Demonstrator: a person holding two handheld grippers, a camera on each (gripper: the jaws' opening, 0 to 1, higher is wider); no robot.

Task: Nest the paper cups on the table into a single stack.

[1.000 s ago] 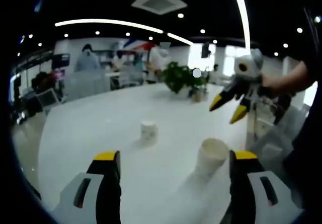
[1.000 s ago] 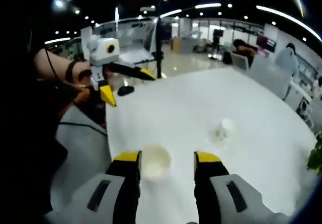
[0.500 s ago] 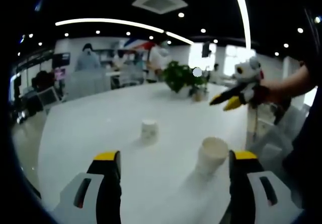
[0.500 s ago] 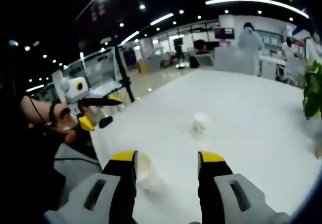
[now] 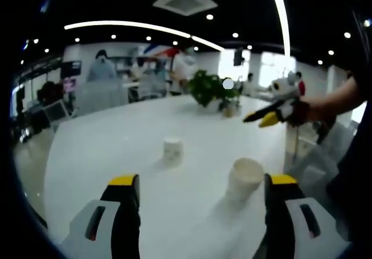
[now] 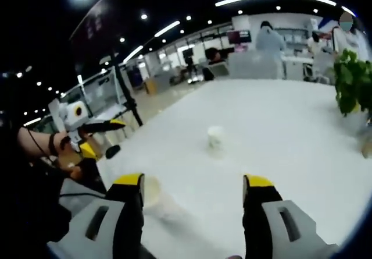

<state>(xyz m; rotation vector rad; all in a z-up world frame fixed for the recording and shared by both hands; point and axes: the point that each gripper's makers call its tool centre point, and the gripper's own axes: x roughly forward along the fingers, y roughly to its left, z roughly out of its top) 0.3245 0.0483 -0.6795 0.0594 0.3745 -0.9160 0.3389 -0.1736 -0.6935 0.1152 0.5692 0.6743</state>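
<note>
Hovering low over the white table (image 5: 104, 148), the left gripper (image 5: 200, 189) gapes wide and empty, the near paper cup (image 5: 244, 178) upright just inside its right jaw. Farther off stands the far paper cup (image 5: 172, 152). Beyond, the right gripper (image 6: 192, 190) spreads open, holding nothing.

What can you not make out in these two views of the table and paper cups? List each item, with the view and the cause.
- Near cup, right gripper view: partly behind the right claw's own jaw.
- Far cup, right gripper view: too small to read any print.
- Plant's pot, left gripper view: blurred.
- Table's near edge, left gripper view: hidden behind the left claw.
</note>
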